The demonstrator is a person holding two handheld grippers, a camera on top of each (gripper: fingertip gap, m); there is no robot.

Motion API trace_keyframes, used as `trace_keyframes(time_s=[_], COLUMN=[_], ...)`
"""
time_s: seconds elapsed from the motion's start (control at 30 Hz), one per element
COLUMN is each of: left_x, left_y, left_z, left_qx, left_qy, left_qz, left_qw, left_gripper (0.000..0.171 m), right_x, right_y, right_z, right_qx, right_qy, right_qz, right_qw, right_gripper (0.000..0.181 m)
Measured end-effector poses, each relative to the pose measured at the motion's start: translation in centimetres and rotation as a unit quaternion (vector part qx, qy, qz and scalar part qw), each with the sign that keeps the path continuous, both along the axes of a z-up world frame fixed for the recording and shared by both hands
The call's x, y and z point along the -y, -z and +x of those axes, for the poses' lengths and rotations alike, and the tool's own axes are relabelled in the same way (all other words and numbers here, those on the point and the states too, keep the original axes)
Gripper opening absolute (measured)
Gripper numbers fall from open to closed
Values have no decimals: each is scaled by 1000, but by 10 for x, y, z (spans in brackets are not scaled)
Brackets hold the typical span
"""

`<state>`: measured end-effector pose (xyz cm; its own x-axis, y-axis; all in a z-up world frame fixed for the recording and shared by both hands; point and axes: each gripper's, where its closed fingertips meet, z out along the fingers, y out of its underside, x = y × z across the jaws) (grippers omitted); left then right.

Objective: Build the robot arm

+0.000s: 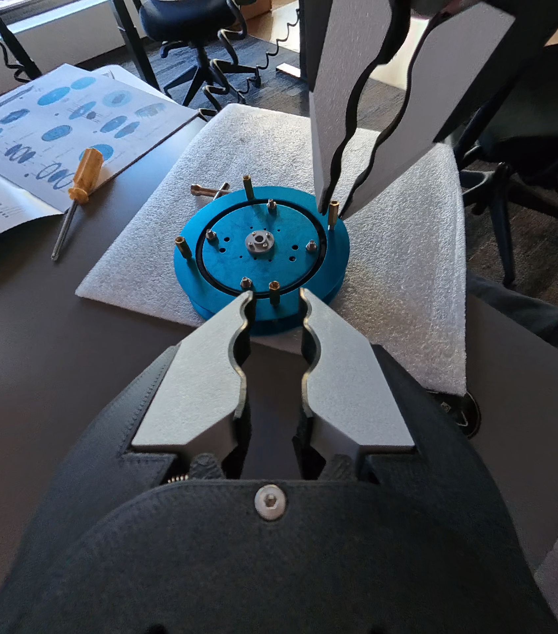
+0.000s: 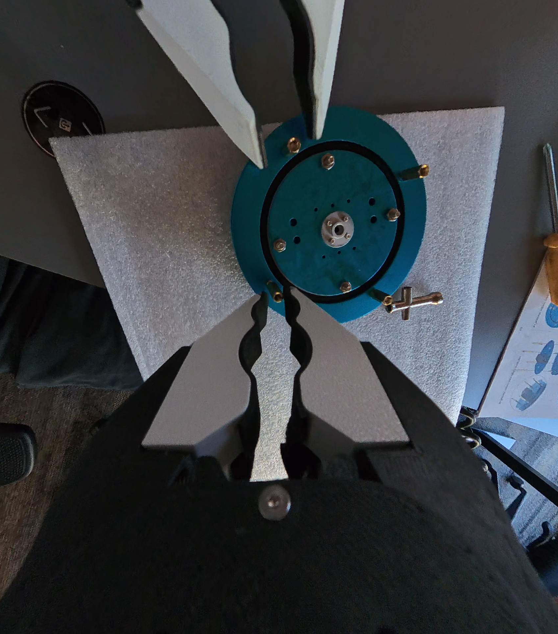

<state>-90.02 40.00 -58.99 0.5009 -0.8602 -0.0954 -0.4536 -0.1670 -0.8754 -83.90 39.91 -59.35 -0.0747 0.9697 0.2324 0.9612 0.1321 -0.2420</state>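
Blue metal disc point(image 1: 261, 255), round, ringed by a black O-ring point(image 2: 330, 221) and brass standoffs point(image 1: 274, 292), lies on white foam point(image 1: 404, 274) on the grey desk point(image 1: 13, 343). Left gripper point(image 1: 275, 296) at 6 o'clock, fingers moderately apart around a standoff; right gripper point(image 2: 275, 295) at 1 o'clock, fingers narrow about another. Screwdriver point(image 1: 78, 192) at 10 o'clock.

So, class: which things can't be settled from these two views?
- Right hand-held gripper: both views leave unclear whether its tips touch the brass standoff between them.
- Blue disc: left wrist view, near rim hidden behind the left hand-held gripper.
- Booklet: cut off by both frames.
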Motion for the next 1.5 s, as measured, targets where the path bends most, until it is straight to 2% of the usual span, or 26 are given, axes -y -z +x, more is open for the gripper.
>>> trace_keyframes(time_s=[0.13, 0.2, 0.33, 0.43, 0.53, 0.57, 0.67, 0.73, 0.8, 0.87, 0.97, 1.13, 1.2, 1.27, 1.3, 1.4, 1.43, 1.5], left_x=[0, -1, 0, 0, 0, 0, 0, 0, 0, 0, -1, 0, 0, 0, 0, 0, 0, 0], left_y=[-2, 0, 1, 1, 2, 2, 2, 2, 2, 2, 2, 3, 3, 3, 3, 3, 3, 3], left_z=[4, 4, 5, 5, 5, 5, 5, 5, 5, 5, 5, 5, 5, 5, 5, 5, 5, 5], left_qx=[21, 14, 10, 5, 0, -1, 0, 1, 1, 0, 1, 2, 0, -2, -3, -6, -6, -6], left_qy=[14, 14, 17, 16, 15, 14, 13, 13, 13, 12, 12, 13, 12, 11, 11, 12, 11, 11], left_qz=[-19, -20, -18, -13, -6, -5, -7, -8, -9, -9, -10, -14, -12, -9, -8, -4, -3, -4], left_qw=[999, 1000, 1000, 1000, 1000, 1000, 1000, 1000, 1000, 1000, 1000, 1000, 1000, 1000, 1000, 1000, 1000, 1000], left_gripper=[6, 5, 5, 5, 5, 5, 5, 5, 5, 5, 5, 5, 5, 5, 5, 5, 5, 5], right_x=[1, 1, 1, 1, 1, 1, 0, 1, -1, -4, -1, -1, -1, -1, 0, 3, 3, 2], right_y=[-2, -1, 1, 2, 2, 2, 3, 6, 8, 2, -2, 1, 2, 2, 3, 4, 4, 4], right_z=[-3, -2, 1, 2, 3, 2, 1, 3, 6, 2, 1, 5, 5, 5, 5, 6, 5, 4], right_qx=[-6, -4, -15, -28, -67, -79, -91, -68, -42, -45, -24, 12, 11, -4, -19, -85, -100, -106], right_qy=[3, 16, 96, 186, 367, 389, 364, 304, 239, 177, 118, 91, 119, 186, 235, 394, 416, 401], right_qz=[-7, -17, -72, -89, -129, -134, -123, -113, -80, -43, -20, -11, -27, -56, -72, -125, -135, -128], right_qw=[1000, 1000, 993, 978, 919, 908, 919, 943, 967, 982, 993, 996, 992, 981, 969, 907, 894, 901], right_gripper=[6, 6, 6, 6, 6, 6, 6, 8, 27, 25, 9, 5, 5, 4, 4, 5, 5, 5])
